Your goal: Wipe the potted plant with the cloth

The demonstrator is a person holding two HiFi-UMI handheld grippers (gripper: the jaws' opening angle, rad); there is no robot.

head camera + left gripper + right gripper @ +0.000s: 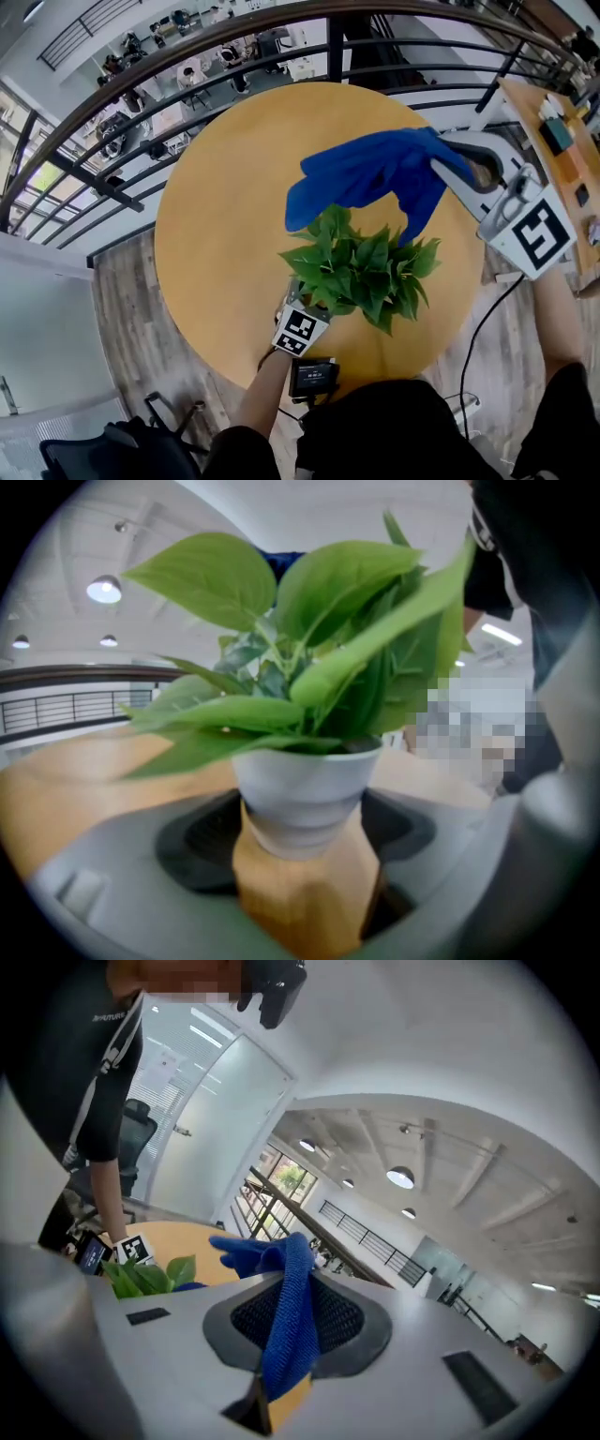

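Wiping is looking barely under way: the right tool [284, 1354] is clamping the blue cloth [375, 173], which is hanging over the back leaves of the potted plant [361, 267] mid-table [216, 234], with most leaves seemingly not yet wiped. The left tool [302, 855] is gripping the white pot [305, 794], which is holding the foliage, and the soil is hiding underneath.

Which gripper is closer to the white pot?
Left. The left hand-held gripper clamps the white pot; the right hand-held gripper holds the blue cloth up by the leaves, clear of the pot.
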